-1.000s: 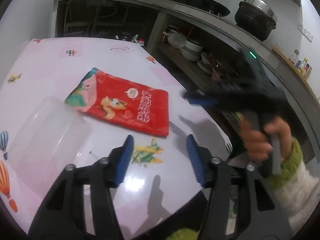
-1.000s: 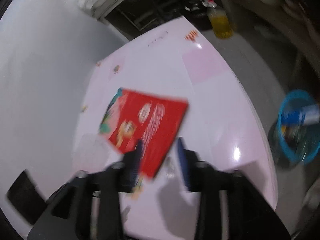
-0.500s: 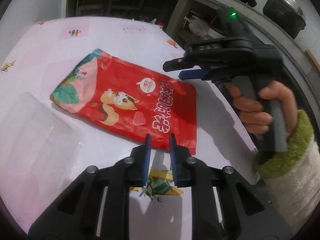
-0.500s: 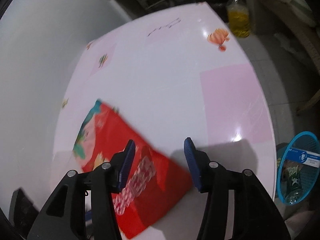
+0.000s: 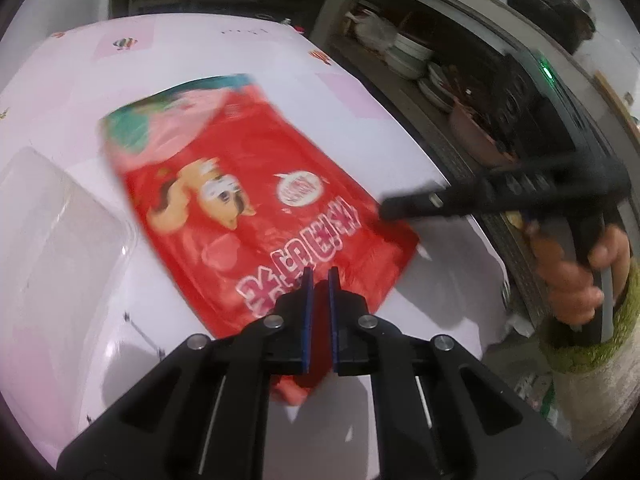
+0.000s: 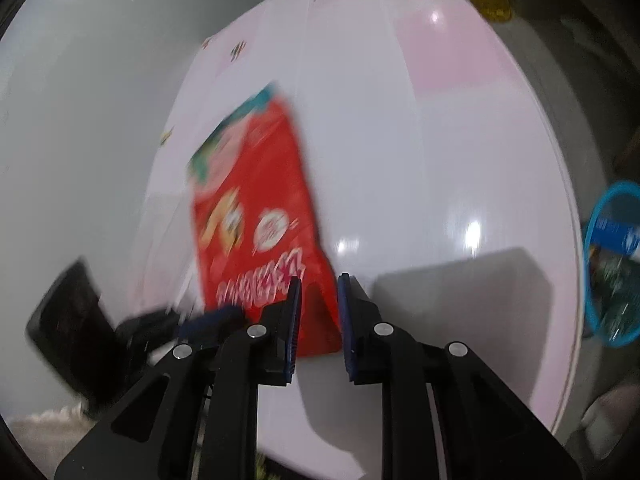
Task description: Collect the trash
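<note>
Left gripper [image 5: 318, 276] is clamping the near edge of the glossy red foil snack bag [image 5: 256, 200], bag tilting up off the round white table [image 5: 200, 52]. Right gripper [image 6: 318, 284] is straddling the bag's corner with jaws parted, not gripping. Clear plastic lid [image 5: 52, 240] is lying beside the bag. Further off, the blue mesh waste basket [image 6: 612, 260] is standing on the floor. Risk: thin edge pinch slipping on slick film; swinging bag sweeping the lid.

left claw [image 5: 318, 276] now gripping red snack bag [image 5: 256, 208], bag lifted
</note>
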The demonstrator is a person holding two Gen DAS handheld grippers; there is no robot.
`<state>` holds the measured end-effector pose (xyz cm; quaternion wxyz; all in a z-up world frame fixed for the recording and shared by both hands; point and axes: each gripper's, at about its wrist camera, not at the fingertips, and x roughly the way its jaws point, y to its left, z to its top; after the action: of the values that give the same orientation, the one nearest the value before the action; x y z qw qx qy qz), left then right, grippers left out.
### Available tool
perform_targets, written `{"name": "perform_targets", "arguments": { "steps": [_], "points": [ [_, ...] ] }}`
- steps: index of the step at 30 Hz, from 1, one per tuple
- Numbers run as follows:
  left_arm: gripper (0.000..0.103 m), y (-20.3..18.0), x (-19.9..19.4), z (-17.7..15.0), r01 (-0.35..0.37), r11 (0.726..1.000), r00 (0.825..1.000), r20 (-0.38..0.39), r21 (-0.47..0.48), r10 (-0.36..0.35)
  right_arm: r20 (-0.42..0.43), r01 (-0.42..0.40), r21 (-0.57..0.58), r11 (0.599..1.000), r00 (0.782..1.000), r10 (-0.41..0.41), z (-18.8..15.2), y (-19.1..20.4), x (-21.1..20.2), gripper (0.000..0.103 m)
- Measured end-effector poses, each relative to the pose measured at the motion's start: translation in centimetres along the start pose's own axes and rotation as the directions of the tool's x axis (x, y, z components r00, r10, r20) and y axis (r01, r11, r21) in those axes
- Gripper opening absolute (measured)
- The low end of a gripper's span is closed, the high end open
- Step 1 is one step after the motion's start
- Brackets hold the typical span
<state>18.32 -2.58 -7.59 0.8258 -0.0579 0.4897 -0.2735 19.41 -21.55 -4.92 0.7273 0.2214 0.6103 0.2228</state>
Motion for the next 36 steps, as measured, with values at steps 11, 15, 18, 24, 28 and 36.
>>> {"name": "perform_targets", "arguments": {
  "steps": [11,15,18,24,28,36],
  "points": [
    [0.002,1.3,-2.0,-3.3,0.098,0.995,0.992,-0.073,-0.022,-0.099,0.019,-0.165,0.096,0.982,0.986,0.164,-8.3,0.0,-2.0,0.019],
    [0.000,0.9,-2.1,-3.6,0.084,0.996,0.994,-0.074,-0.015,-0.085,0.095,-0.102,0.175,0.979,0.992,0.087,-6.1,-0.9,-2.0,0.031],
    [0.000,0.6,-2.1,-3.5,0.073,0.997,0.995,-0.074,0.007,-0.073,0.082,-0.177,0.201,0.963,0.983,0.164,-5.1,-0.8,-0.5,0.033],
    [0.000,0.0,-2.0,-3.3,0.076,0.996,0.994,-0.081,0.044,-0.073,0.128,-0.301,0.288,0.909,0.953,0.275,-4.7,-2.3,0.3,0.034],
    [0.000,0.1,-1.9,-3.5,0.097,0.994,0.992,-0.086,0.053,-0.093,0.215,-0.243,0.297,0.923,0.959,0.184,-3.4,-2.2,-0.2,0.034],
    [0.001,-0.5,-1.8,-3.7,0.106,0.992,0.991,-0.092,0.072,-0.099,0.316,-0.187,0.265,0.946,0.944,0.098,3.5,-2.4,0.4,0.050]
  ]
}}
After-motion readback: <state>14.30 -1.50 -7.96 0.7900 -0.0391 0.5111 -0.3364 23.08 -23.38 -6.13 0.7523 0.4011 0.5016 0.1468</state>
